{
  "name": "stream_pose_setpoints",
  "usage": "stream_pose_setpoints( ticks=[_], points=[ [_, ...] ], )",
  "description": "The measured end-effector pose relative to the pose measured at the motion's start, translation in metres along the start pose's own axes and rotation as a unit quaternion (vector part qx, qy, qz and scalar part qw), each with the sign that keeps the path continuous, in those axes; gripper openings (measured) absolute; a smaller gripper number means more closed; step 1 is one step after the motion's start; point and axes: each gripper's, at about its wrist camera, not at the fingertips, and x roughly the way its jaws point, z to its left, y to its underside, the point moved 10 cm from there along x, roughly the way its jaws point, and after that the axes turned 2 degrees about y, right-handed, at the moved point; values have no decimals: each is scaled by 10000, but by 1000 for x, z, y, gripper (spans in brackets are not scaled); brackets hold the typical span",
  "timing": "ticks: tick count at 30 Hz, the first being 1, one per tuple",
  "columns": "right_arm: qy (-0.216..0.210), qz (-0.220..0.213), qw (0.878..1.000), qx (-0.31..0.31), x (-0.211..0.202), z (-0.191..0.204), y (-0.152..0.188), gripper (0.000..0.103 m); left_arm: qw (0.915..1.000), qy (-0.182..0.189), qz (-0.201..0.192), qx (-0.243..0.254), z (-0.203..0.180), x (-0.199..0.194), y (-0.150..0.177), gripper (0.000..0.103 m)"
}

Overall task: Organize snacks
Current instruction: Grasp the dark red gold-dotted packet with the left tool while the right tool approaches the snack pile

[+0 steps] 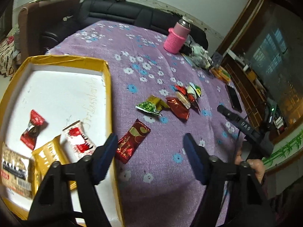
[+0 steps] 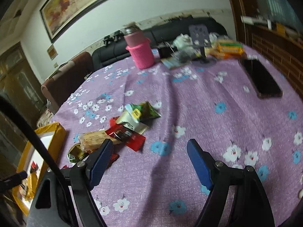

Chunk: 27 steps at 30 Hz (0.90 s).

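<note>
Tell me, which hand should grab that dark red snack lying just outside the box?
Probably left: the red snack lies right beside its open fingers, next to the box.

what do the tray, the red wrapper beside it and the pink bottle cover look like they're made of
Tray: likely cardboard, with a creased yellow-brown rim and matte white inside. Red wrapper: glossy foil or plastic film, crinkled and catching light. Pink bottle cover: seemingly knitted or textured soft sleeve, matte and ribbed.

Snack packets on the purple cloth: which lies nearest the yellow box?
The dark red packet with gold swirls, alone beside the box's wall; the others sit clustered farther off.
</note>
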Motion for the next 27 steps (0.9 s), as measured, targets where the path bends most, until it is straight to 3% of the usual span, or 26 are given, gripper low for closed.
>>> stream_pose_setpoints(
  ticks=[5, 9, 12, 19, 21, 24, 27],
  points=[
    [-39, -65, 10000, 18, -6, 1, -1, 80, 9961, -247, 457, 708, -21, 41, 7, 69],
    [-7, -103, 9999, -62, -7, 3, -1, 80, 9855, -744, 830, 1279, -20, 72, 12, 69],
    [-9, -78, 9999, -91, -5, 4, 0, 80, 9823, -791, 1076, 1317, -17, 82, 13, 69],
    [-39, -45, 9999, -155, -3, 8, 3, 80, 9702, -1326, 1440, 1426, 1, 93, 18, 70],
    [-41, -38, 9999, -162, -3, 8, 3, 80, 9676, -1253, 1538, 1559, -5, 93, 26, 62],
    [-27, -43, 9999, -155, -3, 8, 3, 80, 9690, -1096, 1528, 1600, -14, 91, 32, 33],
    [-51, -24, 9999, -91, -2, 5, 3, 80, 9729, -962, 1505, 1470, -19, 88, 36, 30]
  ],
)
